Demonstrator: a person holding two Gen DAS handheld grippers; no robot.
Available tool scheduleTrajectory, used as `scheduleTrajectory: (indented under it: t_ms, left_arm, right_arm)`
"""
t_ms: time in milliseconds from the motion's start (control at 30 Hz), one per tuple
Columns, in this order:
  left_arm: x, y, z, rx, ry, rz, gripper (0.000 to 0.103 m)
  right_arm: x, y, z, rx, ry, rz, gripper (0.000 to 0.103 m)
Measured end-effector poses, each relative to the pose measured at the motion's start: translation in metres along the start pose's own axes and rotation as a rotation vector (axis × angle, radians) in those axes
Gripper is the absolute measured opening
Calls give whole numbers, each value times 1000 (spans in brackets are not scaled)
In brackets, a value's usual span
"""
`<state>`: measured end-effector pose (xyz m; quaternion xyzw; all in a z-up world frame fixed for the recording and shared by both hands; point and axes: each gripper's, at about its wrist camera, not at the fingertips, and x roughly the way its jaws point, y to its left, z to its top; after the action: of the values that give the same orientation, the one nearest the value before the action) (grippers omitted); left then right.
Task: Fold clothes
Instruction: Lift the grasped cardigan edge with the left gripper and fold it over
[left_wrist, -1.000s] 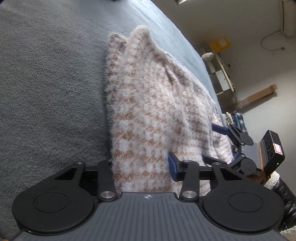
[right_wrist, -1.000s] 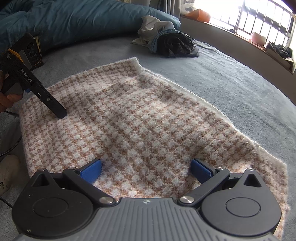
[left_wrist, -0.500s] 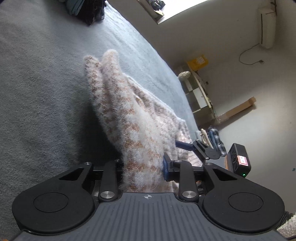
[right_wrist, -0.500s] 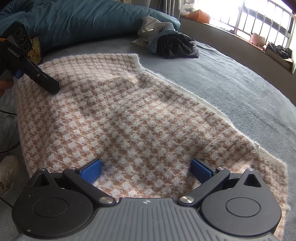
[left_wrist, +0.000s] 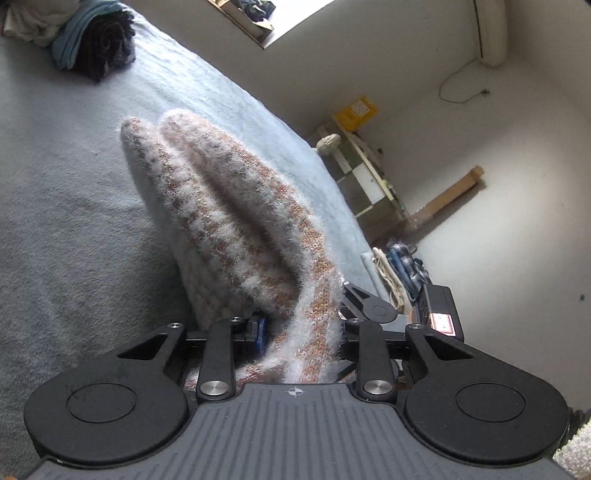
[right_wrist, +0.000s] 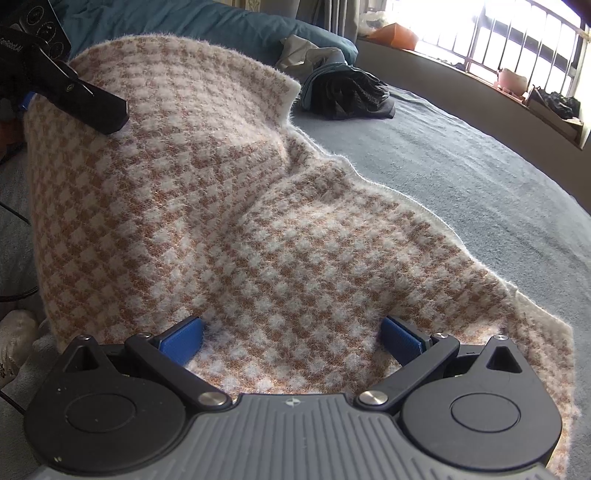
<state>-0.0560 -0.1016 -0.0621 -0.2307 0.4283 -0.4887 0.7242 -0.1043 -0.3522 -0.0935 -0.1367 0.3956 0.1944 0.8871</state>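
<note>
A fuzzy tan-and-white houndstooth garment (right_wrist: 258, 221) lies across the grey-blue bed cover (right_wrist: 461, 155). One edge of it is raised off the bed. My left gripper (left_wrist: 301, 328) is shut on that raised edge, and the cloth (left_wrist: 229, 206) hangs from it in two long folds. In the right wrist view the left gripper (right_wrist: 92, 103) holds the garment's far left corner up high. My right gripper (right_wrist: 291, 336) stands open low over the near edge, its blue pads (right_wrist: 183, 334) wide apart and the fabric lying loose between them.
A pile of dark and pale clothes (right_wrist: 343, 92) sits further back on the bed, also in the left wrist view (left_wrist: 88, 48). A teal duvet (right_wrist: 184, 22) lies behind. A shelf unit (left_wrist: 369, 177) stands by the wall past the bed's edge.
The left gripper has closed on the garment's edge and risen, pulling that side up off the bed into hanging folds. The right gripper has not moved.
</note>
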Motion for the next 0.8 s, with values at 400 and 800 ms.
scheduleTrajectory:
  t_ms: [400,800]
  left_arm:
    - [28,-35,-1,111,33,-30,27]
    - [36,-41,-3,141,38,-43,27]
  right_arm:
    - [-4,7,-7,8,-28,-17,103]
    - [-40,1,-2,0,-34,-115,103]
